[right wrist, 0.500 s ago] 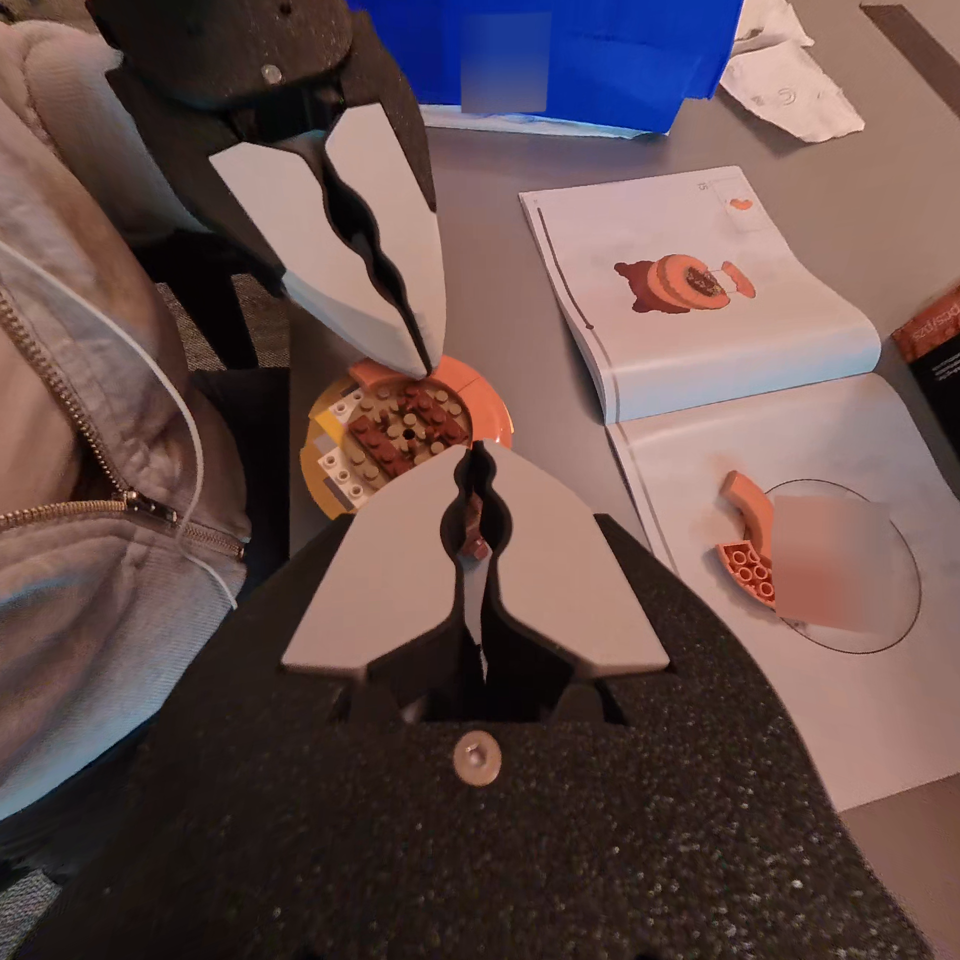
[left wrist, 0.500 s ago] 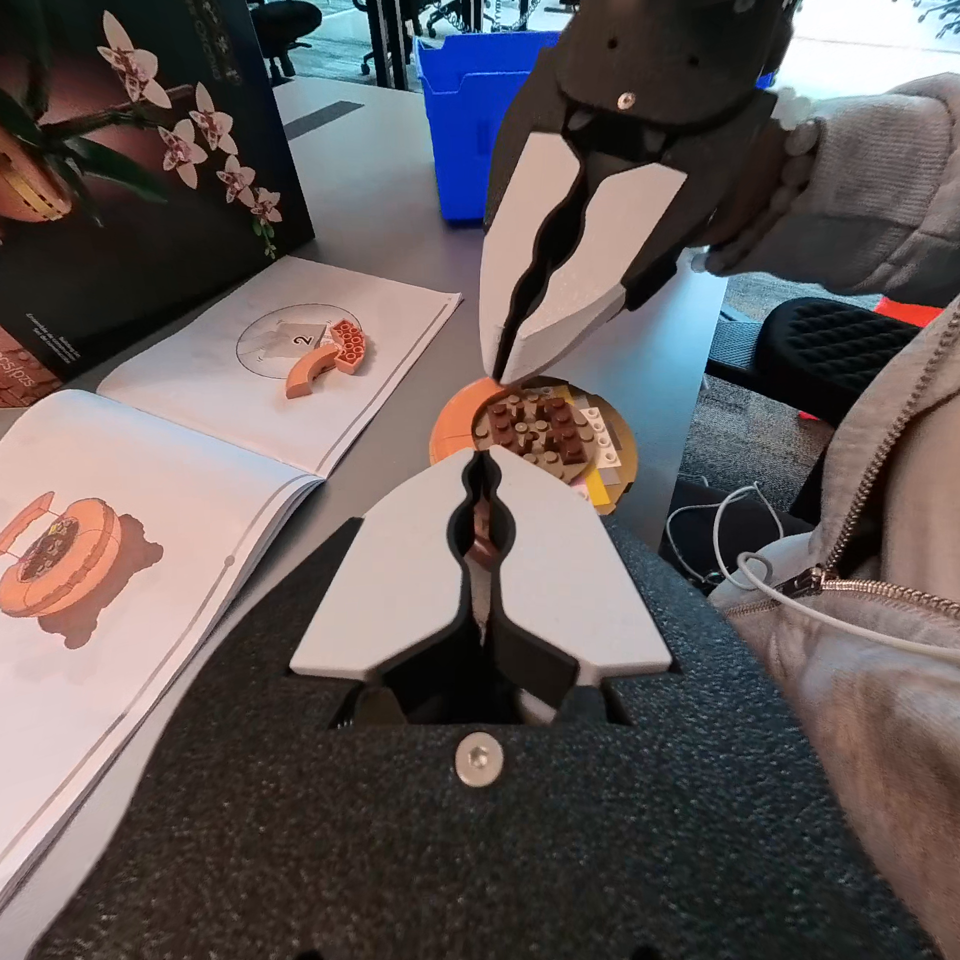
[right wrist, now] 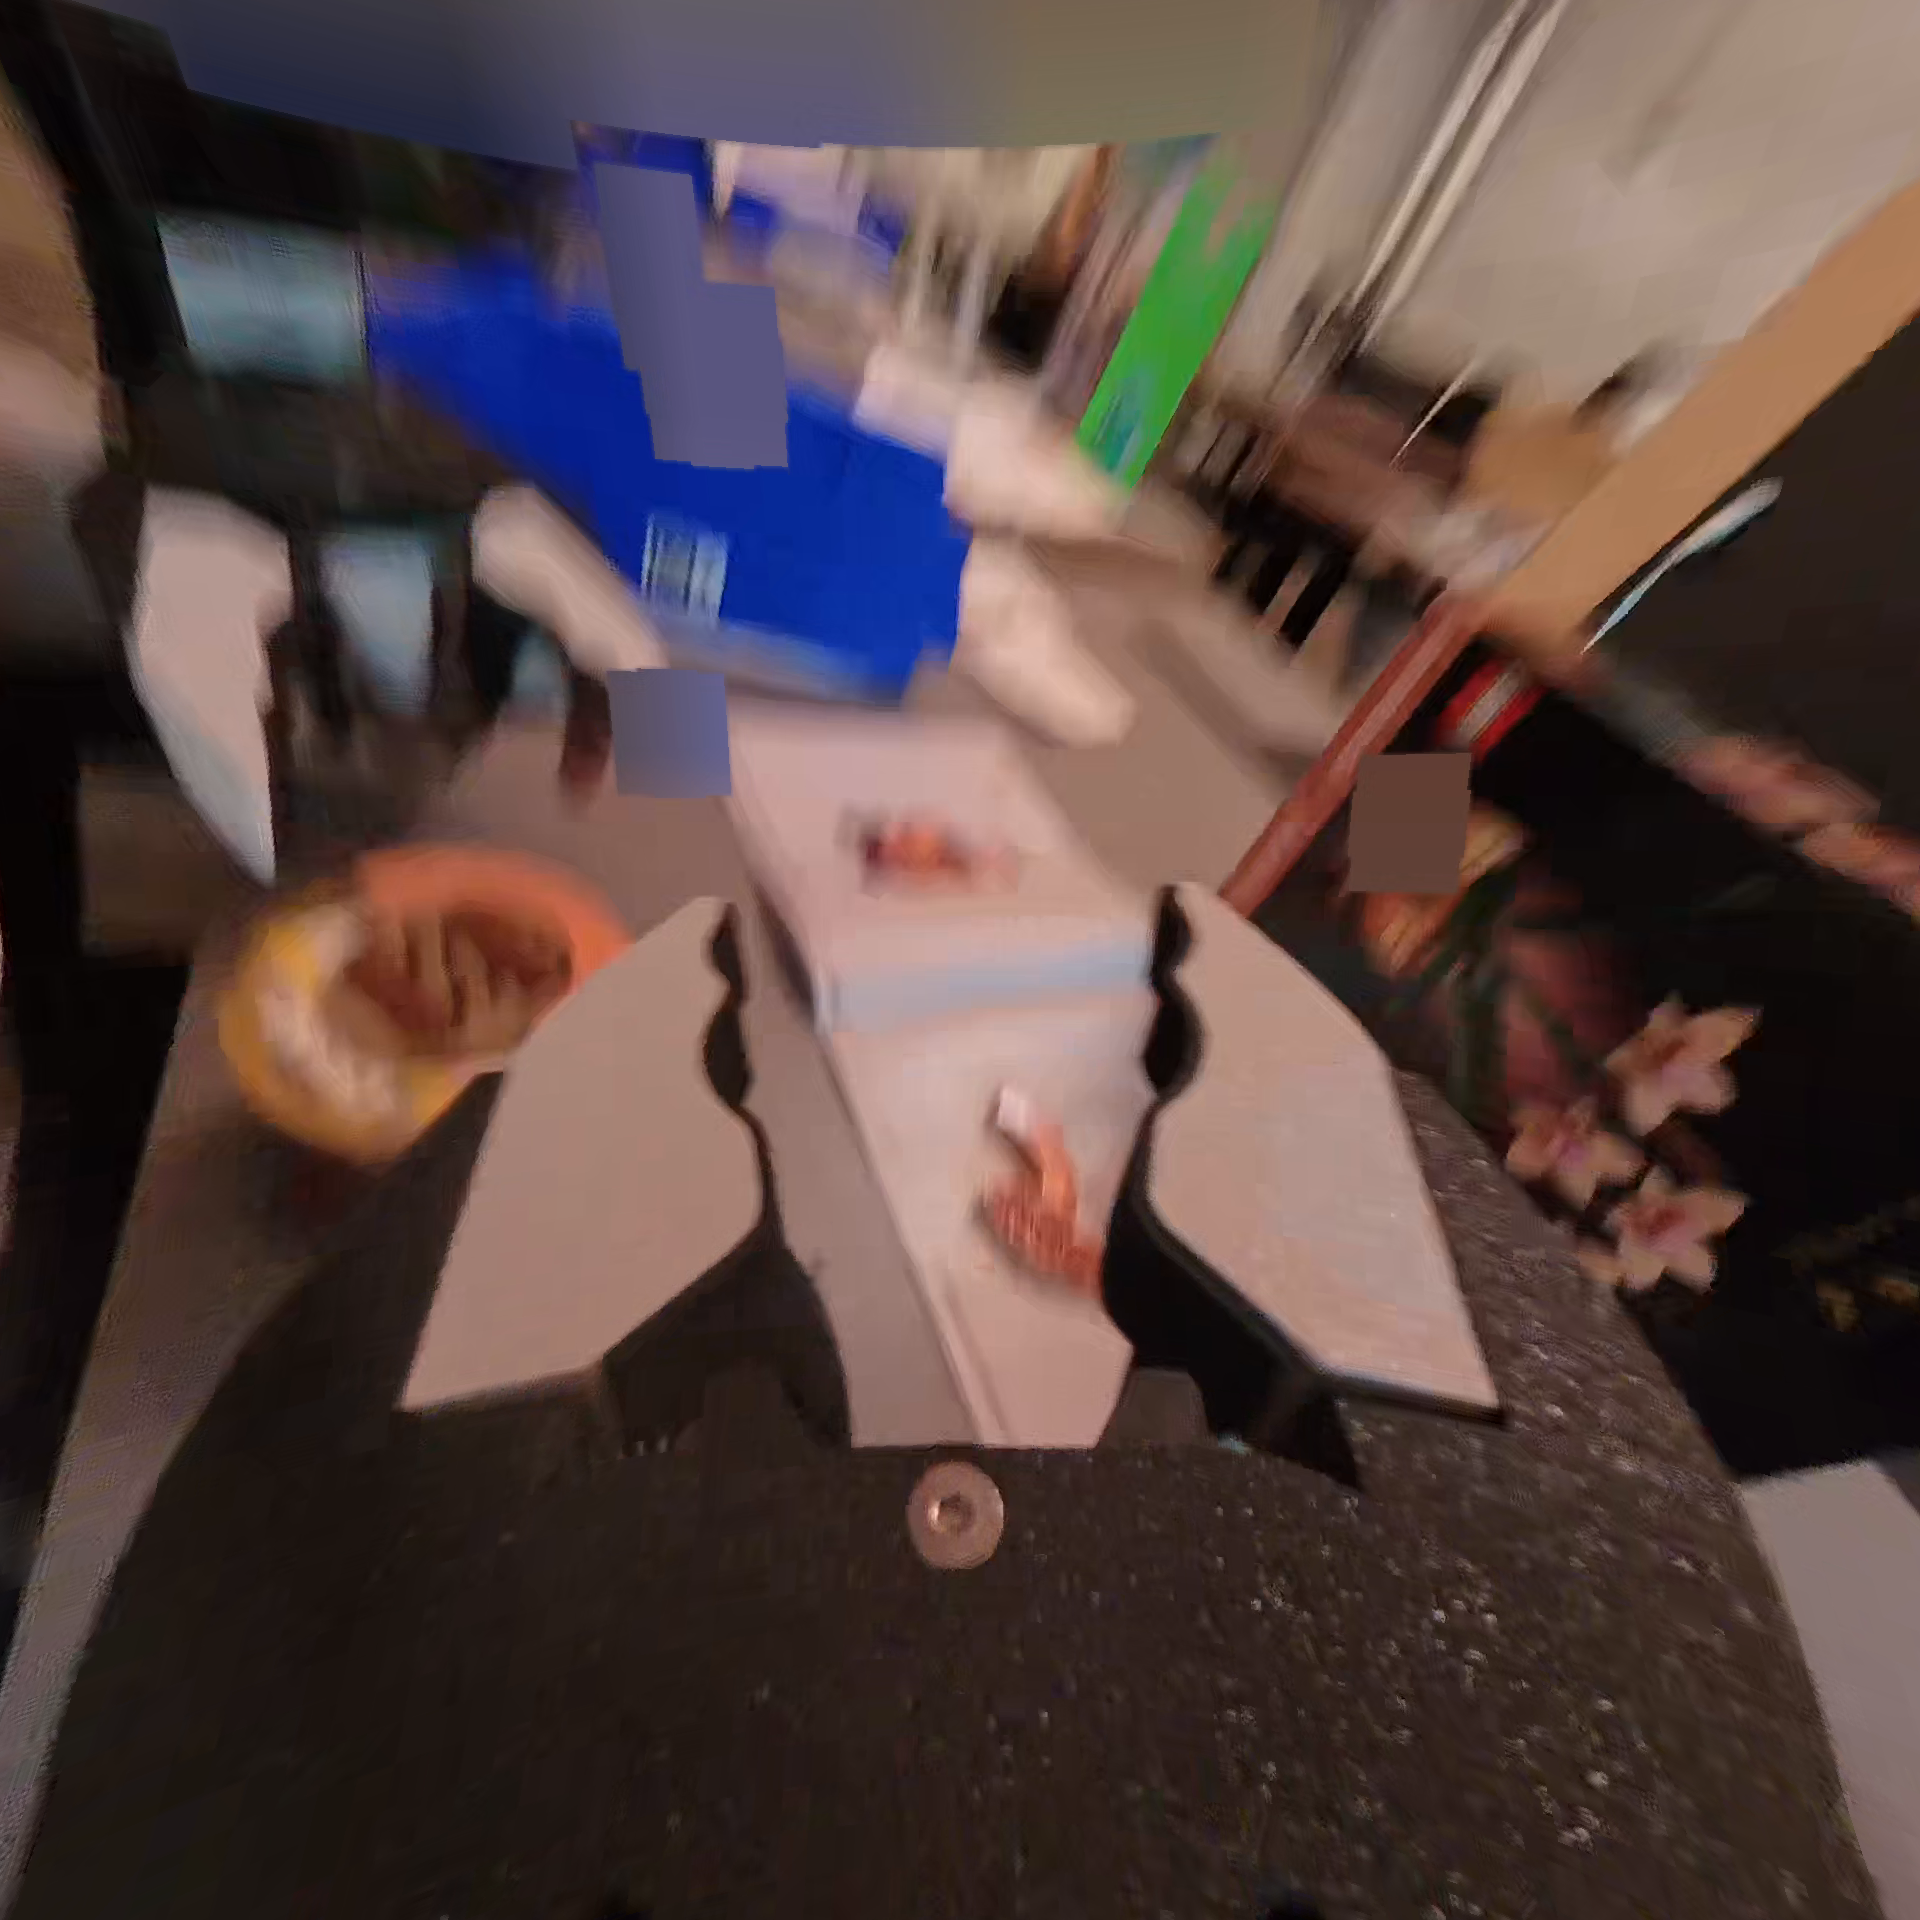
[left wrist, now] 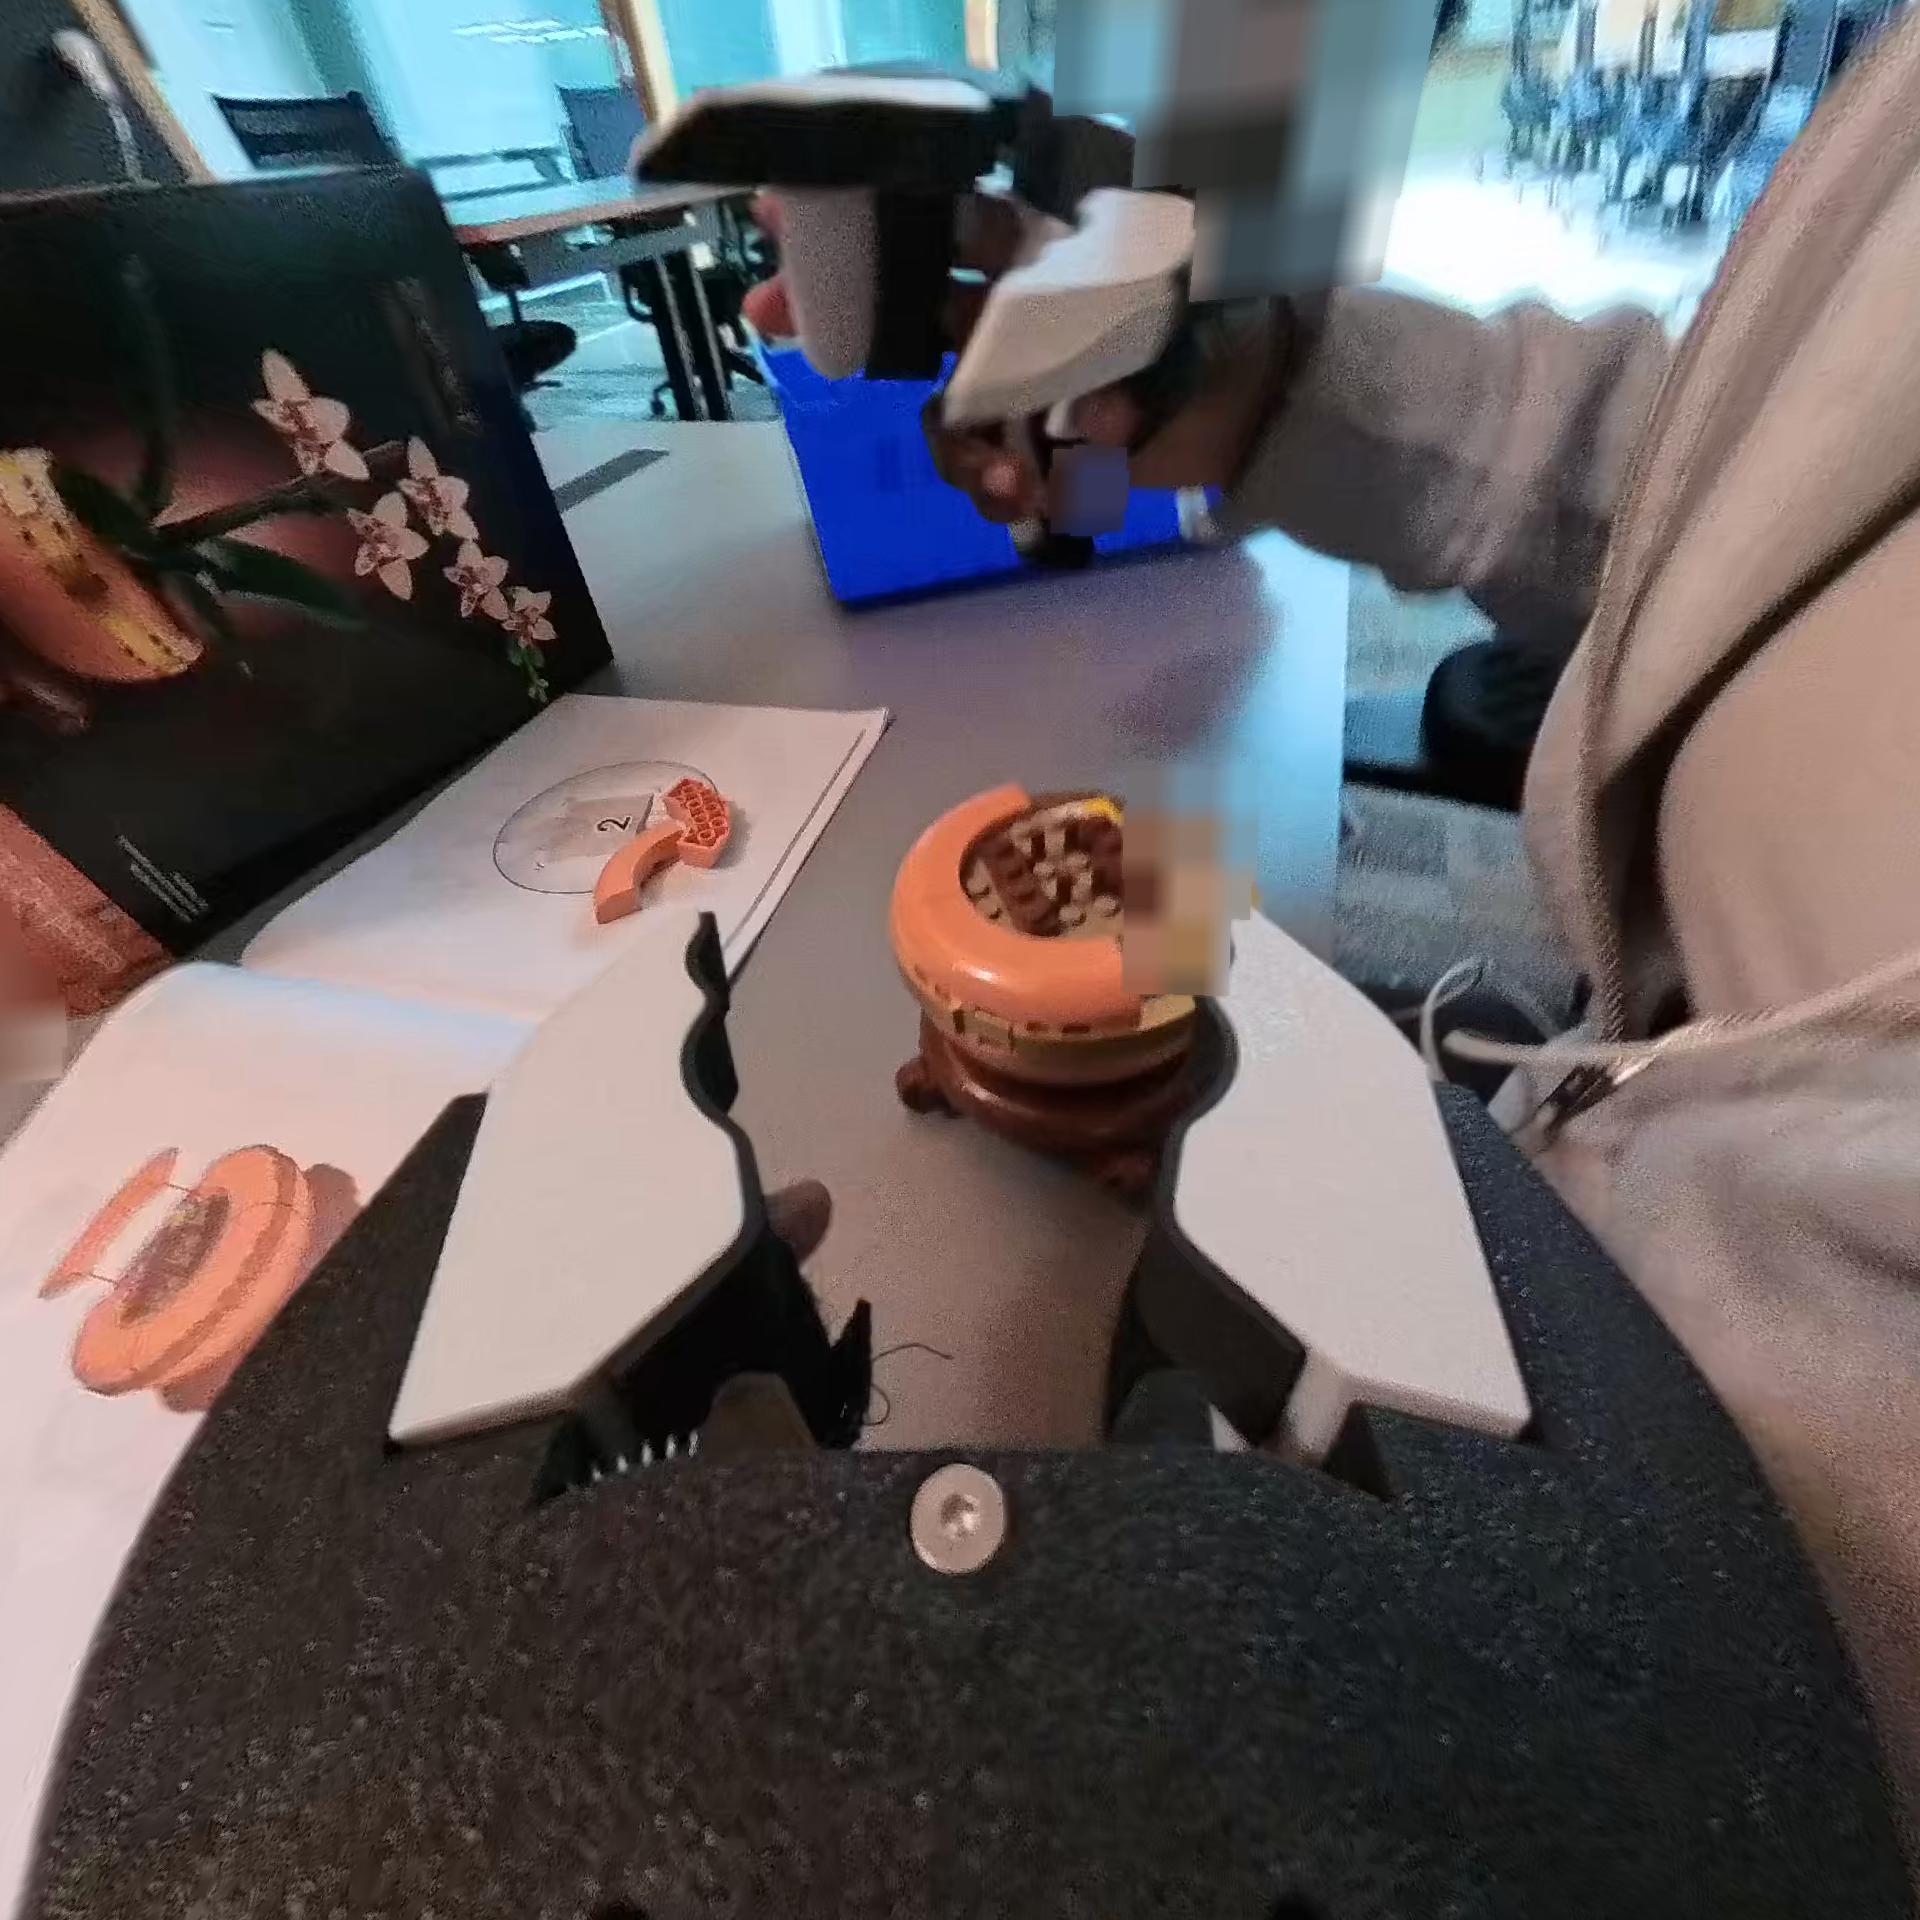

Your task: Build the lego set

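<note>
Standing on the worktop (left wrist: 987,665), the lego pot (left wrist: 1039,966) has its brown base and half its orange rim done. Two curved orange pieces (left wrist: 665,847) wait on the instruction booklet (left wrist: 468,914). Left tongs (left wrist: 971,1060) and right tongs (right wrist: 951,1018) are both spread, empty.

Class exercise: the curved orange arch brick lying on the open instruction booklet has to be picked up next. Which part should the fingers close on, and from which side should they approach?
Grip the curved orange arch brick across its narrow width at mid-arc, one finger on the inner curve and one on the outer. Come down from above: it lies flat on the booklet, so only its curved side faces are free. Approach from its lower end, because the studded orange piece sits against the other end.
</note>
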A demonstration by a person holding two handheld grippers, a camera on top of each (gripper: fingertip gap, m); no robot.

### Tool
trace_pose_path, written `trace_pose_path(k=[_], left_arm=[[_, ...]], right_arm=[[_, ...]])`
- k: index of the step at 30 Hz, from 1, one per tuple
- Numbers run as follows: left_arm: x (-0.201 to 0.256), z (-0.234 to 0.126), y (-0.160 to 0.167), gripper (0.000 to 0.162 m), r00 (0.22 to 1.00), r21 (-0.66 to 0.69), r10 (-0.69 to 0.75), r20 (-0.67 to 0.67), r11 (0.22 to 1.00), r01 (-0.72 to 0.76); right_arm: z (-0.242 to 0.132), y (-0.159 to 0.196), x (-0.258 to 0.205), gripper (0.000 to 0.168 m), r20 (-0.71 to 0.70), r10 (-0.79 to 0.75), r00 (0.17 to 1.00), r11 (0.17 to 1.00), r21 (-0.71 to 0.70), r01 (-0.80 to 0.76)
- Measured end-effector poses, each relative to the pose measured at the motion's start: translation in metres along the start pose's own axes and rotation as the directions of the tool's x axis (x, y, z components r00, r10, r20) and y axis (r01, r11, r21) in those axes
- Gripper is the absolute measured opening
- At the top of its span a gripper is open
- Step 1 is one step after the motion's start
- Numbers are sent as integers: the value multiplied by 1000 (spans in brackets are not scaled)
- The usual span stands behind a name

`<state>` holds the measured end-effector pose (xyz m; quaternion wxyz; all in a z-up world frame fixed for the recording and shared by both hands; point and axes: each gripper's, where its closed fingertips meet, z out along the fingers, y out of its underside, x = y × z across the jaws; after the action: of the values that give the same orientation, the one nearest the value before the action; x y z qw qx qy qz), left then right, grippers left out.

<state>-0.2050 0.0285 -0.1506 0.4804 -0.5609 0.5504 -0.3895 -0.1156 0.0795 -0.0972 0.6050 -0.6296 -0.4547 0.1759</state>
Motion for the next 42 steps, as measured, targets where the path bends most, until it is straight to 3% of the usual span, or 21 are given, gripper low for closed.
trace_pose_path(k=[2, 4, 10, 17, 20, 22, 24, 25, 28, 31, 33, 35, 37, 42], left_arm=[[0, 3, 4, 88, 994, -34, 92, -54, 995, -94], [2, 7, 4, 89, 980, -76, 132, -150, 987, -145], [11, 21, 18, 91, 921, -175, 174, -348, 953, -246], [19, 39, 26, 83, 967, -189, 135, -214, 966, -177], [20, 41, 25, 84, 980, -158, 112, -164, 978, -138], [13, 32, 11, 86, 986, -79, 56, -155, 994, -69], [-9, 14, -15, 84, 992, 66, -19, -127, 997, 27], [-24, 3, -30, 79, 993, 158, -56, -108, 985, 73], [-73, -14, -56, 60, 992, 310, -125, -22, 942, 126], [-88, 4, -65, 48, 999, 290, -31, -11, 956, 33], [-84, 24, -67, 41, 998, 238, 52, -39, 970, -41], [-76, 42, -59, 40, 989, 131, 105, -105, 987, -90], [-69, 53, -53, 38, 980, 61, 110, -167, 993, -101], [-61, 54, -54, 11, 966, 40, 38, -254, 999, -28]], right_arm=[[-1, 55, 7, 45, 110, -43, 993, 956, -284, 73], [2, 89, 17, 32, 200, -84, 976, 904, -398, 159], [32, 131, 20, 27, 375, -309, 874, 758, -457, 464], [47, 148, 28, 8, 421, -406, 811, 696, -433, 573], [47, 147, 33, 8, 367, -341, 866, 757, -439, 484], [48, 130, 36, 5, 282, -247, 927, 868, -362, 341], [45, 89, 34, 5, 240, 5, 971, 982, -186, 41], [42, 63, 33, 5, 267, 158, 951, 987, -68, -145], [30, 8, 38, 4, 420, 440, 794, 831, 144, -537], [32, -5, 23, 4, 583, 593, 556, 679, 10, -734], [36, -6, 11, 4, 626, 661, 413, 614, -135, -778], [38, -5, -2, 4, 630, 698, 341, 604, -260, -754], [39, -2, -11, 4, 624, 692, 362, 652, -326, -685], [38, -7, -12, 4, 611, 653, 447, 739, -386, -551]])
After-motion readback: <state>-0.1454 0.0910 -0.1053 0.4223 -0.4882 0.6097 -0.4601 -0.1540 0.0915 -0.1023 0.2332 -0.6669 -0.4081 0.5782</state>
